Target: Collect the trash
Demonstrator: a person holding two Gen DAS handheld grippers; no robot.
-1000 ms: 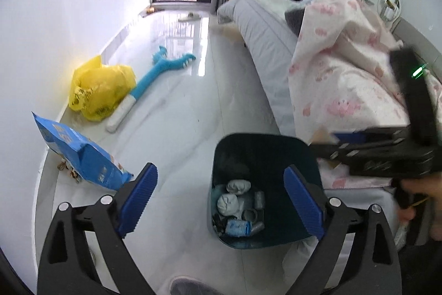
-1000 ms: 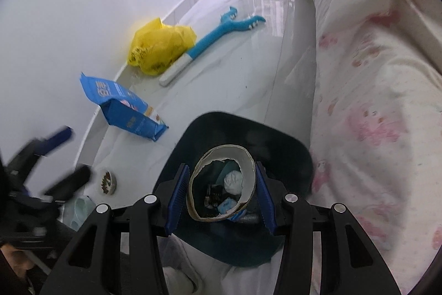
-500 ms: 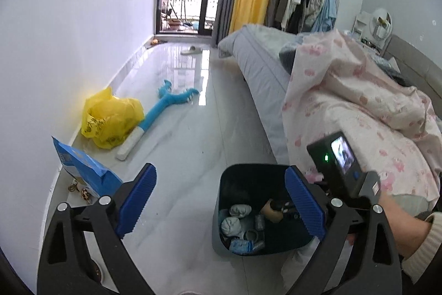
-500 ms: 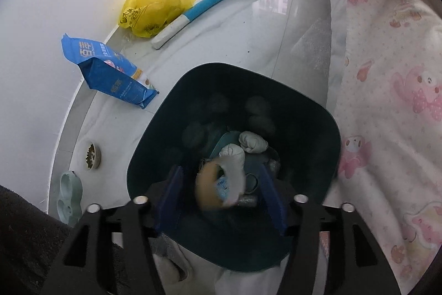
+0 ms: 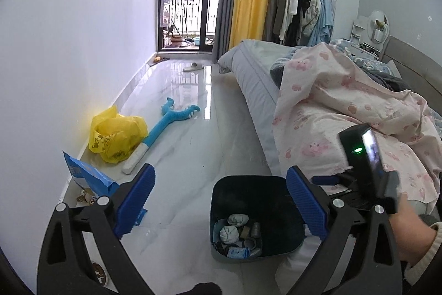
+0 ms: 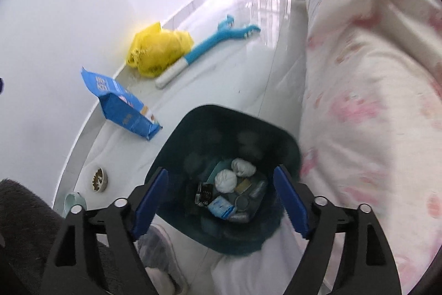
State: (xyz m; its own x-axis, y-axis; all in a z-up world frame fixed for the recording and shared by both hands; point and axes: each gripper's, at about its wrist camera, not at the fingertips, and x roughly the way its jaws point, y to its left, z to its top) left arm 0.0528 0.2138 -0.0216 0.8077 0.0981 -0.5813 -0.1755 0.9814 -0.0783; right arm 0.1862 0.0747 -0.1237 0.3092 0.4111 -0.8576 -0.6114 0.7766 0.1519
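A dark teal trash bin [image 5: 254, 212] stands on the floor beside the bed; it also shows in the right wrist view [image 6: 221, 129]. Inside lie white crumpled wads [image 6: 226, 179], a tape roll, small packets and cans. My right gripper [image 6: 221, 201] is open and empty, held above the bin's near rim. My left gripper [image 5: 221, 201] is open and empty, left of and behind the bin. The right gripper's body [image 5: 367, 165] shows at the right of the left wrist view.
A blue bag [image 6: 118, 104], a yellow plastic bag [image 6: 157, 49] and a blue plush toy [image 6: 215, 43] lie on the white floor along the left wall. A pet food bowl [image 6: 98, 179] sits near the wall. The bed with a pink quilt [image 6: 373, 87] fills the right.
My right gripper opened and the tape roll it held dropped into the bin; the gripper then lifted back. My left gripper rose and tilted up, showing more of the room.
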